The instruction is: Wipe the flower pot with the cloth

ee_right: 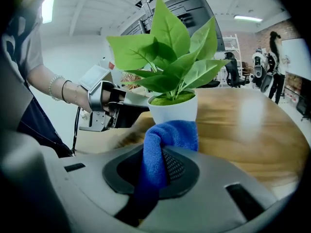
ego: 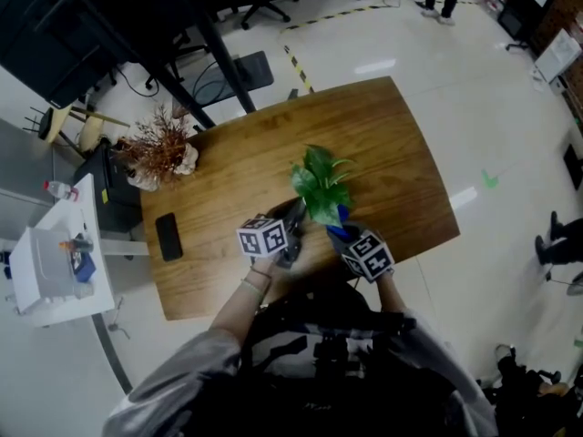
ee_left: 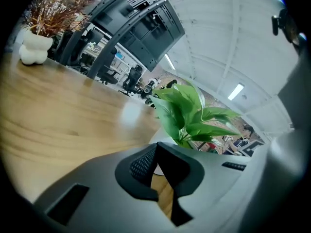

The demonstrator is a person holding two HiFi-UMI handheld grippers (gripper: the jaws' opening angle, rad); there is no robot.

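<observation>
Potentially the cloth (ee_right: 170, 135) clamped in the right gripper (ee_right: 163, 161) tips the flower pot (ee_right: 175, 109), the closed, empty left gripper (ee_left: 156, 159) seemingly just touching it.

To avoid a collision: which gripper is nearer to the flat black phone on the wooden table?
Left. The left gripper is right of the flat black phone; the right gripper lies beyond it.

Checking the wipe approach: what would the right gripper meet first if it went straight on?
The pot, directly ahead. The cloth clamped in the right gripper leads, so it would touch the pot's wall first; it may already touch, depth being unclear.
</observation>
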